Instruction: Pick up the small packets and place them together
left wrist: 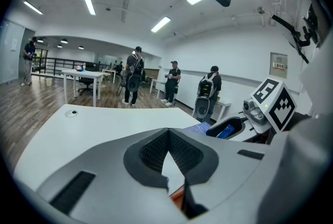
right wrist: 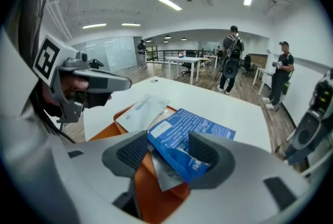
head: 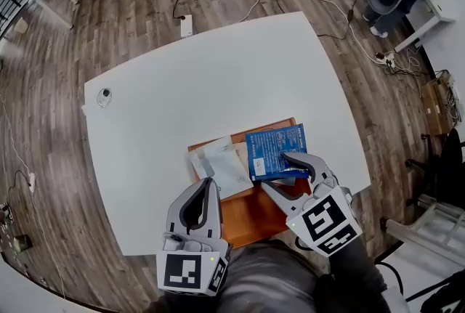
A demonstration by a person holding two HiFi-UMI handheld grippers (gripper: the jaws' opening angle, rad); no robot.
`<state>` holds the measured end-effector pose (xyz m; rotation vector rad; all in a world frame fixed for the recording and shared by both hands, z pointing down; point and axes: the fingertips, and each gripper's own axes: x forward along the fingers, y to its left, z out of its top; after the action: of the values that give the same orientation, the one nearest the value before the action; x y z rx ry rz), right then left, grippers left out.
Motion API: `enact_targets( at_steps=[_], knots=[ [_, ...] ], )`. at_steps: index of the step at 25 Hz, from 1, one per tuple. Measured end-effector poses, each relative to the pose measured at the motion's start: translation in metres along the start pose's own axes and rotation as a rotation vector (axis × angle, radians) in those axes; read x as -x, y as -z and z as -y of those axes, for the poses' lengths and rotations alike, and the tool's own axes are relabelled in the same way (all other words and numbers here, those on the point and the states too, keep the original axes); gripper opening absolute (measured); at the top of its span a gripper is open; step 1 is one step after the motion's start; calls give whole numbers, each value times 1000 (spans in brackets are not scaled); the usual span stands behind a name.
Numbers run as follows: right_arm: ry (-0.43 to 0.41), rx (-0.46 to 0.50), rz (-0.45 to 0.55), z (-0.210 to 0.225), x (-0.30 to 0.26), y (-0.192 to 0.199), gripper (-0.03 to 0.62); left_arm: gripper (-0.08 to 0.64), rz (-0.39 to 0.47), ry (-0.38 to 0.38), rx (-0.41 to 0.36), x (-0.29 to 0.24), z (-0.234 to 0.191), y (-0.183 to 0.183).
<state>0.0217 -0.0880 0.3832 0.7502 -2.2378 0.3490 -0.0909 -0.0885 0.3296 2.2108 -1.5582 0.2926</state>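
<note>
Right tool (head: 276, 172) gapes around the blue packet (head: 275, 148), not pinching it; left tool (head: 207, 184), at its nine o'clock, closed, empty.

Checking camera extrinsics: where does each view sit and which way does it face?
Head view: on the person's head, steeply down at the white table; left gripper and right gripper show.
Left gripper view: on the left gripper, along its shut, empty jaws across the table; right gripper at right.
Right gripper view: on the right gripper, along its open jaws around the blue packet; left gripper at left.
Shared: all three see the table.
</note>
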Motion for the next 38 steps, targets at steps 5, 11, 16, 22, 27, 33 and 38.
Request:
enact_targets(
  at_steps=[5, 11, 16, 22, 27, 33, 38],
  knots=[
    [7, 139, -116, -3, -2, 13, 233, -3, 0, 2, 4, -2, 0, 1],
    [11, 200, -145, 1, -3, 16, 278, -3, 3, 13, 10, -4, 1, 1],
    [9, 286, -163, -2, -9, 19, 299, -3, 6, 6, 12, -5, -4, 0],
    [-42, 342, -142, -15, -11, 10, 298, -3, 11, 18, 6, -8, -3, -3],
    [-28, 319, -180, -5, -5, 16, 298, -3, 10, 40, 6, -10, 2, -5],
    [-15, 287, -200, 2, -1, 23, 298, -3, 1, 61, 3, -15, 6, -6],
    [-8, 256, -193, 9, 8, 24, 298, -3, -3, 67, -5, -17, 9, -6]
  ],
)
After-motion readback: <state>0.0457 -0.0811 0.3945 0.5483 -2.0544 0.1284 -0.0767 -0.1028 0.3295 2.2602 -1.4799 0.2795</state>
